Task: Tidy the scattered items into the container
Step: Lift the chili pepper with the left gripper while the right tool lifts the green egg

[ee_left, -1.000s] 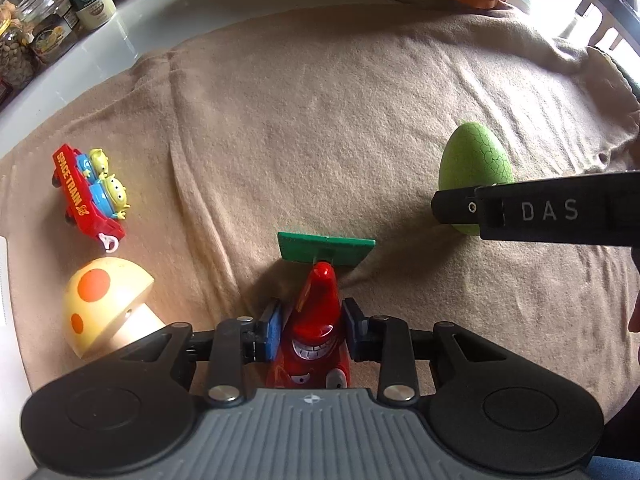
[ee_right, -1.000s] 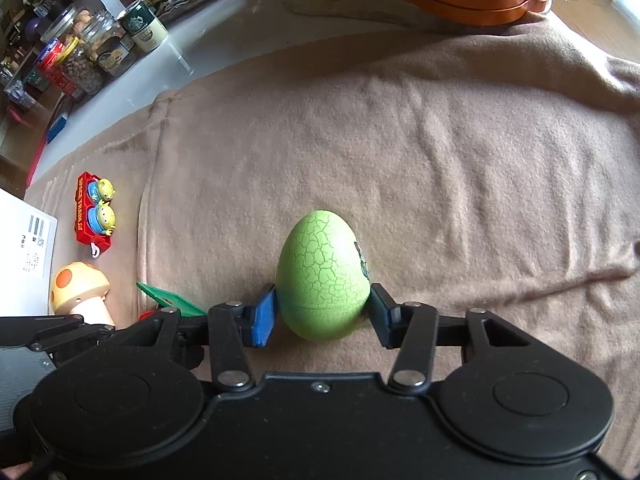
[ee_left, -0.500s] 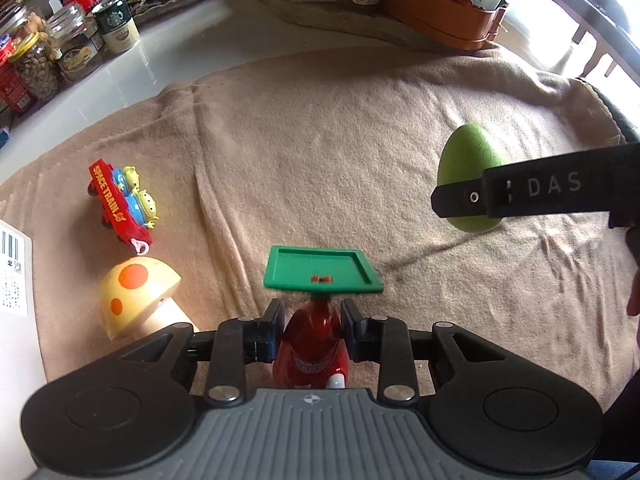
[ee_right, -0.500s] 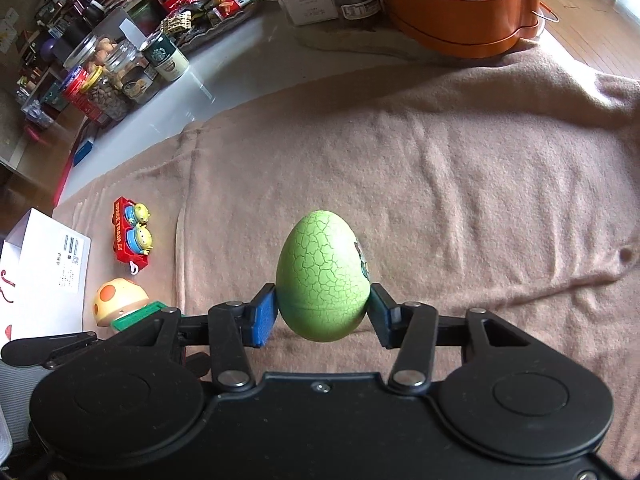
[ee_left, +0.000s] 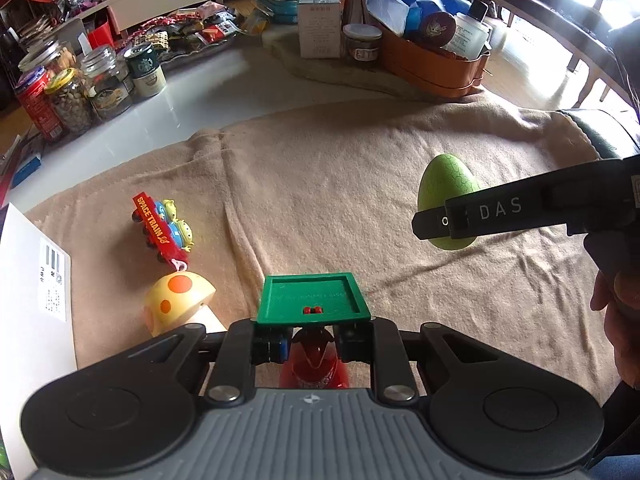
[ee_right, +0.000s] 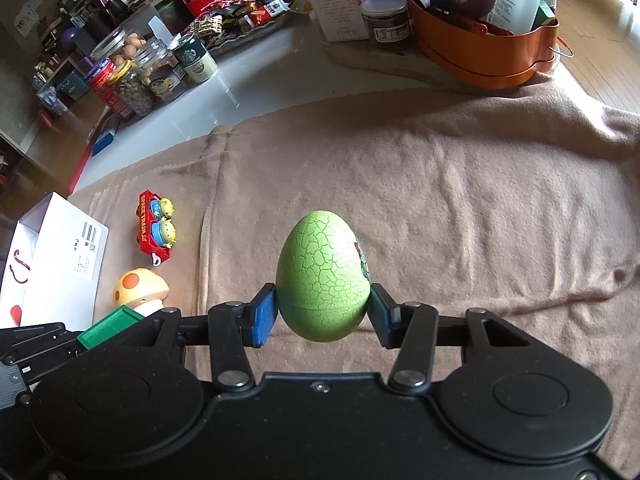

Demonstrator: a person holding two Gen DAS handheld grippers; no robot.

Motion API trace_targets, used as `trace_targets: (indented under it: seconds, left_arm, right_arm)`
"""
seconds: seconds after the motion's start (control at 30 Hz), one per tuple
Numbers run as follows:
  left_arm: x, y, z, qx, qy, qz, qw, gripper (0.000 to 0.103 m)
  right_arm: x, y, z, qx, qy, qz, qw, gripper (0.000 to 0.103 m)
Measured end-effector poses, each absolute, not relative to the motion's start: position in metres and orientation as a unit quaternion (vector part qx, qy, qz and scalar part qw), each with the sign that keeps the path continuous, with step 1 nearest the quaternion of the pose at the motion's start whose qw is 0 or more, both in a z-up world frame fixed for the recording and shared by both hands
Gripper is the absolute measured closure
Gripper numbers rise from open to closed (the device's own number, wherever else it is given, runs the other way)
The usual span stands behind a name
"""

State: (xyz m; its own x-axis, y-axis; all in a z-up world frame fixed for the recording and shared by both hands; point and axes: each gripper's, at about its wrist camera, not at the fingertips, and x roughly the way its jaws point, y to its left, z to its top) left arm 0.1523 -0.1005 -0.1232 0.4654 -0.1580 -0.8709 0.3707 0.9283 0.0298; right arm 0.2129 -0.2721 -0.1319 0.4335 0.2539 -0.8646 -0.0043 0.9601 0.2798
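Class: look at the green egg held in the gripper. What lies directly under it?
Under the egg, gripped clear of the surface by the right gripper, only the tan blanket and the egg's shadow show. Whatever the blanket covers stays hidden.

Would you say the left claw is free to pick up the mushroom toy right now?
Probably not: the left claw is shut on the red figure, though the mushroom toy lies close beside it, unobstructed.

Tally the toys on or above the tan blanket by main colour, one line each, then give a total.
Green: 1, the cracked egg
Red: 2, the alien train and the figure on a green base
Yellow: 1, the spotted mushroom
Total: 4
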Motion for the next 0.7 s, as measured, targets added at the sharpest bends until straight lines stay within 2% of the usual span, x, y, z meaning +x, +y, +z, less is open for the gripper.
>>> trace_targets:
  seconds: [0.4, 0.7]
  left_arm:
    - [0.139, -0.082, -0.113, 0.126, 0.495, -0.131, 0.850, 0.082]
    - [0.116, -0.042, -0.072, 0.126, 0.487, -0.120, 0.856, 0.082]
  right_arm:
    - [0.211, -0.261, -0.132, 0.094, 0.531, 0.086, 0.838, 0.054]
    - [0.205, -0.250, -0.128, 0.078, 0.530, 0.092, 0.839, 0.054]
